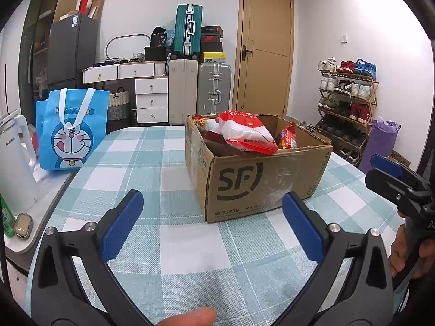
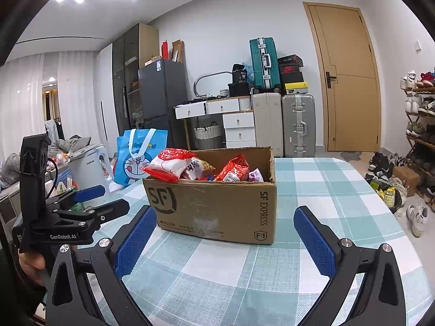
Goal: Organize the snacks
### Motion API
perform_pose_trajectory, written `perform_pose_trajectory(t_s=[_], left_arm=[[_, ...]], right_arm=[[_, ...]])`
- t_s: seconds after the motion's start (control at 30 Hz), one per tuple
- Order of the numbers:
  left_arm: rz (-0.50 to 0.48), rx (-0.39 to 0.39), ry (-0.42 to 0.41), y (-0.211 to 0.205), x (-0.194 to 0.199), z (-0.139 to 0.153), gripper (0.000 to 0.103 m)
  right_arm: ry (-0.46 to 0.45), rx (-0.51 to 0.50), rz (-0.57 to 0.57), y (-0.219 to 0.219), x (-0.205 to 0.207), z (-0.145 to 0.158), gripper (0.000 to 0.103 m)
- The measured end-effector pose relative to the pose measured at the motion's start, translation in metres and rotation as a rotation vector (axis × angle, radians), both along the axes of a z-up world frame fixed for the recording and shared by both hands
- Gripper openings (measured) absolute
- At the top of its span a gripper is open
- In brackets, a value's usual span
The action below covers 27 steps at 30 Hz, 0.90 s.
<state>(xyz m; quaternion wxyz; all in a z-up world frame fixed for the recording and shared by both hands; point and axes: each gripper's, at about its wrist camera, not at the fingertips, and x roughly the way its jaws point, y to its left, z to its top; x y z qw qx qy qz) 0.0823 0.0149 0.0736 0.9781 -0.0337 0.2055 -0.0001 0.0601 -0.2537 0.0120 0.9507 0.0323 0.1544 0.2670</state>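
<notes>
A brown SF cardboard box (image 1: 258,179) stands open on the checked tablecloth (image 1: 168,239); it also shows in the right wrist view (image 2: 214,203). Several snack packs fill it, with a red and white bag (image 1: 244,133) on top, also in the right wrist view (image 2: 168,164), and a red pack (image 2: 233,169) beside it. My left gripper (image 1: 213,222) is open and empty, just short of the box. My right gripper (image 2: 225,236) is open and empty in front of the box. Each gripper shows at the edge of the other's view.
A blue Doraemon tote bag (image 1: 70,133) stands at the table's left edge, with a white kettle (image 1: 13,157) beside it on a side counter. Suitcases (image 1: 213,87), drawers and a door are behind. A shoe rack (image 1: 348,97) stands at the right.
</notes>
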Motion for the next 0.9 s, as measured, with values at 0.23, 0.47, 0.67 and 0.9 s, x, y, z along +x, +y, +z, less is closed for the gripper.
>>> perform_pose_trajectory(t_s=[0.23, 0.47, 0.67, 0.9], left_arm=[[0.000, 0.002, -0.011, -0.0002, -0.0003, 0.0005, 0.102], [-0.004, 0.006, -0.015, -0.0012, -0.0013, 0.0011, 0.102], [-0.008, 0.010, -0.016, -0.0018, -0.0016, 0.0013, 0.102], [-0.008, 0.010, -0.017, -0.0017, -0.0010, 0.0010, 0.102]], right_arm=[[0.000, 0.000, -0.007, 0.0005, 0.0001, -0.0002, 0.103], [0.001, -0.001, -0.007, -0.0003, 0.0001, -0.0005, 0.103], [0.001, 0.000, -0.006, -0.0003, 0.0000, -0.0005, 0.103], [0.000, -0.003, -0.006, 0.0002, 0.0001, -0.0003, 0.103]])
